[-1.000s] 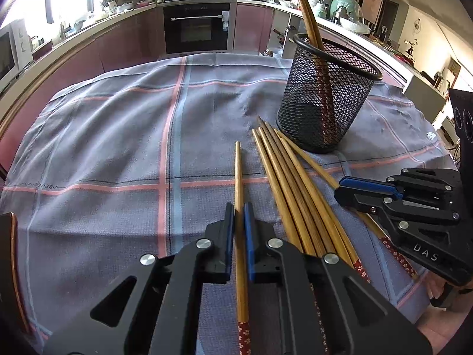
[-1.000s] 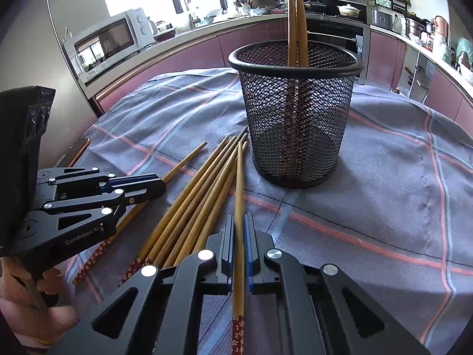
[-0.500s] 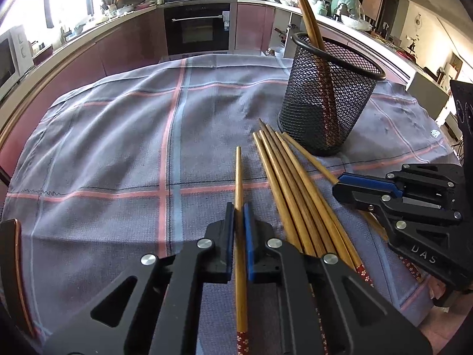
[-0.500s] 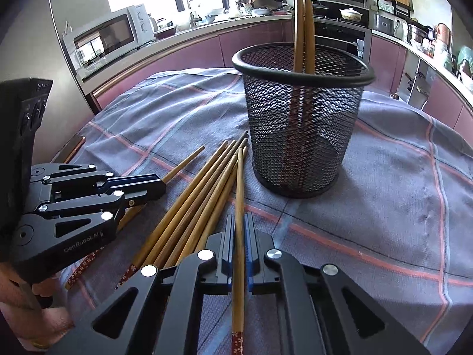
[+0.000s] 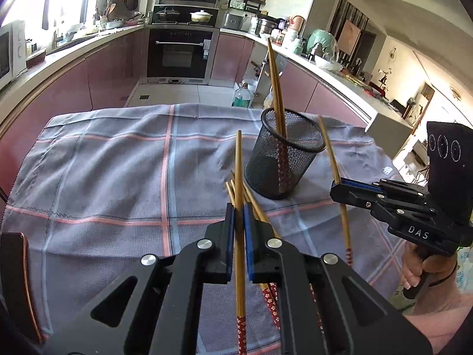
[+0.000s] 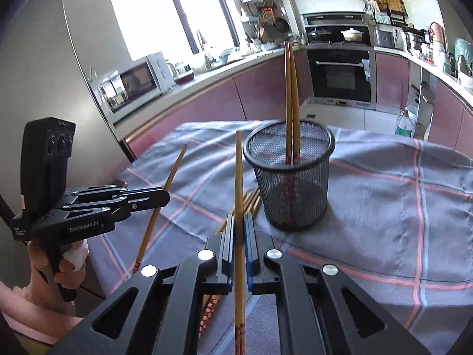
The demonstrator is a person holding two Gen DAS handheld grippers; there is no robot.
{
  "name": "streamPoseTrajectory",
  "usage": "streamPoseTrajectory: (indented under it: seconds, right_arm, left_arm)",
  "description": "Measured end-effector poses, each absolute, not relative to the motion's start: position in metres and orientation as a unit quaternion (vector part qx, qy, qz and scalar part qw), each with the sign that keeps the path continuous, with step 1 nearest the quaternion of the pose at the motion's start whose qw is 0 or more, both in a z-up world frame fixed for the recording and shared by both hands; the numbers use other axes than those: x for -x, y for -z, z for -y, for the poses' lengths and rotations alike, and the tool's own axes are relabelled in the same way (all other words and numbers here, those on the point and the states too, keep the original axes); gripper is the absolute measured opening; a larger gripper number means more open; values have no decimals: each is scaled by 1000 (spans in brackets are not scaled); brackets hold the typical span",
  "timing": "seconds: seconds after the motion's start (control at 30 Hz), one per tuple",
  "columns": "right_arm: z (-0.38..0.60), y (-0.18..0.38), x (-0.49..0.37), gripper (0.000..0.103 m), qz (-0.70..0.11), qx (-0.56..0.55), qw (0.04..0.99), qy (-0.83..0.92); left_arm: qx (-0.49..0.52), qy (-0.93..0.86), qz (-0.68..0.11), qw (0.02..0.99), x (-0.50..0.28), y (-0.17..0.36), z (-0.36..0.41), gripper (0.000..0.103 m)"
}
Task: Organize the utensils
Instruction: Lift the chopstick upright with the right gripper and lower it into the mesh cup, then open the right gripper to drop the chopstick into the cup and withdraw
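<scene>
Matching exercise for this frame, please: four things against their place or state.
1. black wire-mesh cup
2. left gripper
3. pair of wooden chopsticks with red patterned ends
4. loose bundle of wooden chopsticks

a. lying on the cloth
b. standing in the cup
c. shut on one chopstick
d. upright on the grey checked tablecloth

Pairs: 1-d, 2-c, 3-b, 4-a

Bright window glare, fisheye-warped edges
</scene>
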State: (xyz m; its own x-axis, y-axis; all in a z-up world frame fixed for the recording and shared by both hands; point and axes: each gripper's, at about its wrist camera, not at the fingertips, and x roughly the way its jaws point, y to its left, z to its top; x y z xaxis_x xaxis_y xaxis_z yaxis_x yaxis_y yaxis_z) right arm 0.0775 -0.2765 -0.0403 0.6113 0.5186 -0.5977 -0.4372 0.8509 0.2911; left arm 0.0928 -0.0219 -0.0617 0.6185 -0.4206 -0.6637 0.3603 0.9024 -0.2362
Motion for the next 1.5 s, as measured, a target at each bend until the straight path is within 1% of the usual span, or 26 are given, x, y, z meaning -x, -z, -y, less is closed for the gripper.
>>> streamPoseTrajectory:
  seconds: [0.33,0.67,1.1,1.33,1.5]
  right_arm:
    - [292,5,-71,5,-292,-69,913,-275]
    - [305,-27,-75,5,-245,-64,930,-268]
    - [315,-68,-90,5,-192,-54,948,-249]
    - [319,-80,-103,5,-176,-50,954,-236]
    - [316,-74,-118,5,-188,-41,955,-224]
  left_arm:
    - [72,257,-316,910,-77,6,10,7]
    - [98,266,-269,920,-88,-36,13,7]
    - [83,268,-226,933,-110,-80,34,7]
    - [77,266,-205,939,-123,-103,43,7]
    - [62,262,-210,940,-132,-104,56,7]
